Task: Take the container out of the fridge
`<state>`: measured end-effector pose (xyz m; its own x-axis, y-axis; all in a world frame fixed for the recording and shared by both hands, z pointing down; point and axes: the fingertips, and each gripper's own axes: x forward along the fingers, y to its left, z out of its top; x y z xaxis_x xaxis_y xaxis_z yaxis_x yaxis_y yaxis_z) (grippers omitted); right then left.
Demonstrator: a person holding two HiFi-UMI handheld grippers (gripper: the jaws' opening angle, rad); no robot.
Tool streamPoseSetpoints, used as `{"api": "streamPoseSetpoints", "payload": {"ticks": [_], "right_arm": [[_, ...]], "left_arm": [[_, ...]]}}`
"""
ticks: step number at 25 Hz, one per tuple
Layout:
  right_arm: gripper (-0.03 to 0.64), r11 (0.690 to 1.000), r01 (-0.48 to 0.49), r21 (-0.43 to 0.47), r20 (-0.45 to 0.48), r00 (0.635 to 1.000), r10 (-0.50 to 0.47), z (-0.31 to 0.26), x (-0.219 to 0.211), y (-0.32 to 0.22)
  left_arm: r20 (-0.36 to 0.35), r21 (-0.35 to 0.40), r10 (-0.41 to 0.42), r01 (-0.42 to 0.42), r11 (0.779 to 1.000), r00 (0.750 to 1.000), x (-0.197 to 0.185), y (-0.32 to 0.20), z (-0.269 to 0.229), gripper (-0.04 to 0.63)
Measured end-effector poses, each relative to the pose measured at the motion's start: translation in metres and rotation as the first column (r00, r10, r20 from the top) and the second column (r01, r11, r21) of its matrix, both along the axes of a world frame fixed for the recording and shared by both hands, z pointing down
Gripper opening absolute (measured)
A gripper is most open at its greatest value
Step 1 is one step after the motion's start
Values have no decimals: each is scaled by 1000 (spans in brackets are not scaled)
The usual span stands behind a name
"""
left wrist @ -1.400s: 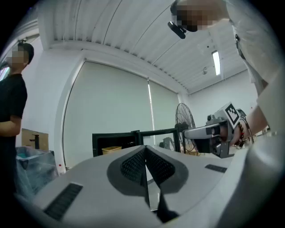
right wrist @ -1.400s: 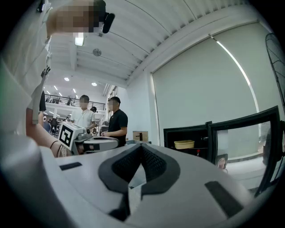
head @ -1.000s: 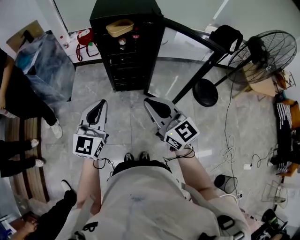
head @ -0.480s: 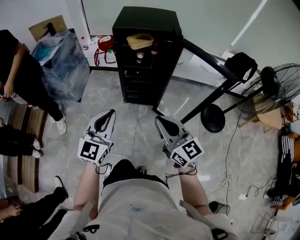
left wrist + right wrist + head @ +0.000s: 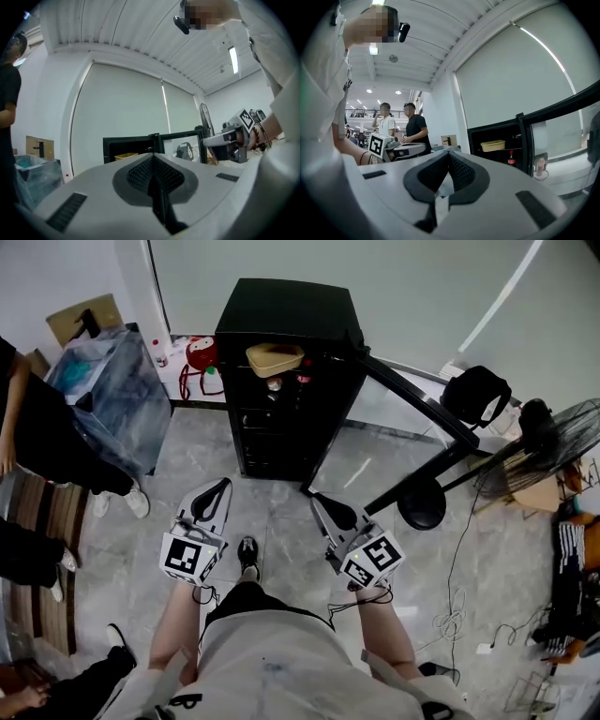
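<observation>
1. Fingers [image 5: 133, 174] of the left gripper [image 5: 219, 486] are pressing flat together, with nothing between them.
2. Over on the right gripper [image 5: 320, 500], the fingers [image 5: 465, 174] are likewise meeting at their tips and gripping nothing.
3. One person [image 5: 281, 662], seen from above, is standing on a grey tiled floor [image 5: 281, 502] and holding both grippers out in front, side by side but apart, both pointing level toward a fridge [image 5: 286, 310].
4. That black fridge is standing ahead by a pale wall, well apart from both grippers, with its glass door [image 5: 417, 404] hanging wide open to the right.
5. Inside, a shallow tan container [image 5: 274, 358] is sitting on the top shelf, untouched by either gripper.
6. Lower down and to the container's right, a small red-capped bottle [image 5: 511, 158] is standing upright in the fridge.
7. Left of the fridge, a clear plastic bag [image 5: 112, 395] is slumping on the floor, and bystanders [image 5: 47, 451] in dark clothes are standing at the left edge.
8. Off to the right, a black fan [image 5: 548, 451] is standing near the open door.
</observation>
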<state>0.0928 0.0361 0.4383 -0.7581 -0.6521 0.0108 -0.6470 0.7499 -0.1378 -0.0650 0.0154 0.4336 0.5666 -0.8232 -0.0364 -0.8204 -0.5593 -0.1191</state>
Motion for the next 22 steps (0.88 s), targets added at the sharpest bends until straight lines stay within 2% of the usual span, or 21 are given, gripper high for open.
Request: {"api": "streamPoseSetpoints", "payload": {"ticks": [4, 7, 11, 16, 22], "right_arm": [[15, 999, -35, -9, 34, 999, 35, -14, -13, -75], [15, 998, -57, -25, 25, 998, 58, -13, -26, -112], [15, 995, -103, -13, 33, 994, 103, -26, -36, -163], [15, 992, -126, -9, 22, 992, 127, -27, -43, -192], [15, 994, -111, -24, 8, 994, 111, -24, -34, -221]], "left_arm": [[6, 4, 31, -31, 1000, 999, -13, -71, -4, 6], [25, -16, 54, -54, 998, 998, -27, -111, -2, 6], [13, 3, 95, -95, 995, 995, -37, -158, -15, 6], [-13, -2, 128, -128, 992, 992, -43, -192, -11, 6], [-23, 0, 114, -114, 993, 993, -34, -219, -13, 6]]}}
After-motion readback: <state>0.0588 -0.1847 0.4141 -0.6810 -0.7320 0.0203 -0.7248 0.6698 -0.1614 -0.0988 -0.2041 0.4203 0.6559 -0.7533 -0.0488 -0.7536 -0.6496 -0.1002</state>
